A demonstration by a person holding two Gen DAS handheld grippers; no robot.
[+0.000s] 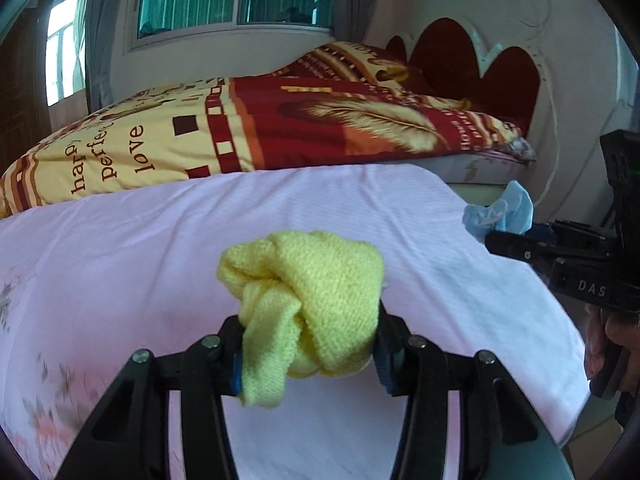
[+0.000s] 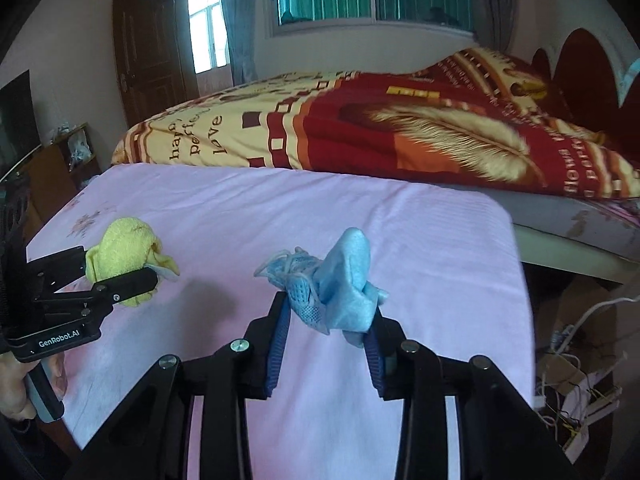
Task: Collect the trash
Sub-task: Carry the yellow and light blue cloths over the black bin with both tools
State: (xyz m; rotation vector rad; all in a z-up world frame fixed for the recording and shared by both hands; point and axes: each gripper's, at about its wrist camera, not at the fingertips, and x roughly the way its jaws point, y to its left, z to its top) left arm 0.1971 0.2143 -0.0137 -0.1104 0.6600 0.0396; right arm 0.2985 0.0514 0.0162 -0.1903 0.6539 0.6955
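My left gripper [image 1: 308,344] is shut on a crumpled yellow knitted cloth [image 1: 308,292] and holds it just above the pink sheet [image 1: 160,248]. The cloth also shows in the right wrist view [image 2: 120,260], clamped in the left gripper [image 2: 124,276]. My right gripper [image 2: 328,320] is shut on a crumpled light blue cloth with a mesh part [image 2: 340,280], held over the pink sheet [image 2: 420,248]. The blue cloth also shows at the right in the left wrist view [image 1: 500,212], at the tip of the right gripper [image 1: 496,240].
A red and yellow patterned quilt [image 1: 280,128] lies on the bed behind the pink sheet, with a red headboard [image 1: 480,56] at the right. Cables and a power strip [image 2: 576,380] lie on the floor to the right. A dark wooden door [image 2: 148,52] stands at the far left.
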